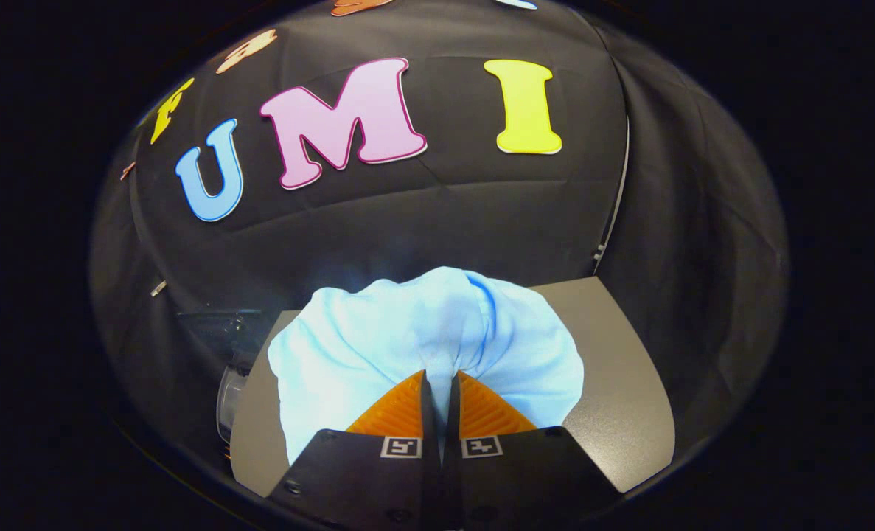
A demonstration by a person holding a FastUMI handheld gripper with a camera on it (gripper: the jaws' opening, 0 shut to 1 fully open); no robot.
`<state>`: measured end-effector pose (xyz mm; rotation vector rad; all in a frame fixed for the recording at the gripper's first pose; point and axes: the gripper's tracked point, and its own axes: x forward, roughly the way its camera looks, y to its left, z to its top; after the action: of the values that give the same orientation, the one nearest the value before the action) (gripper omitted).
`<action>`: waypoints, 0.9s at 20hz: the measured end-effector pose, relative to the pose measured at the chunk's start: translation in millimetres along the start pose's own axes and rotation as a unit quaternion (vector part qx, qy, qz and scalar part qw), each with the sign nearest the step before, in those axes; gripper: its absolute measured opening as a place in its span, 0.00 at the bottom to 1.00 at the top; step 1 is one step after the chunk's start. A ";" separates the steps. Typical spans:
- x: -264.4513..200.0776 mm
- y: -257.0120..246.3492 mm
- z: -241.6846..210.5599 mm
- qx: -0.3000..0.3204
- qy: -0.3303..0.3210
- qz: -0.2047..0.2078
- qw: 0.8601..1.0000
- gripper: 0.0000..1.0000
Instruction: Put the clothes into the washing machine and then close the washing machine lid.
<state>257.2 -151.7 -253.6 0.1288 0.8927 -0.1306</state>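
Now both fingers (441,383) pinch the pale blue cloth (378,332), bunched over the grey surface (614,398).

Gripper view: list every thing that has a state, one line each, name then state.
hand-held gripper: fingers nearly together, pinching a fold of cloth between them.
light blue garment: bunched, gripped at a fold, spreading ahead of the fingers over the grey surface.
grey surface: flat, partly covered by the garment.
clear plastic part: beside the grey surface; open or shut cannot be told.
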 end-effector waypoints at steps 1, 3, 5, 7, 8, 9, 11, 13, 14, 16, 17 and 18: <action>-7.5 3.1 6.1 0.002 -0.014 0.005 1.000 0.05; -31.1 13.4 21.8 0.012 -0.041 0.022 0.999 0.05; -55.8 20.6 40.1 0.019 -0.067 0.034 0.997 0.05; -81.2 27.1 56.2 0.018 -0.096 0.038 0.994 0.05; -94.1 29.4 63.0 0.013 -0.110 0.038 0.993 0.05; -107.0 32.9 70.8 0.007 -0.124 0.038 0.992 0.05; -132.6 37.4 83.6 -0.001 -0.153 0.037 0.988 0.05; -156.4 44.2 98.0 -0.003 -0.176 0.035 0.984 0.05; -167.9 53.4 105.8 -0.005 -0.187 0.041 0.982 0.05; -184.6 73.1 119.4 -0.011 -0.203 0.058 0.977 0.05; -190.9 83.5 126.0 -0.018 -0.209 0.065 0.976 0.05; -195.5 94.7 130.9 -0.025 -0.214 0.073 0.974 0.05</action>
<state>252.0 -68.6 -14.0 0.1125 0.4537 0.0033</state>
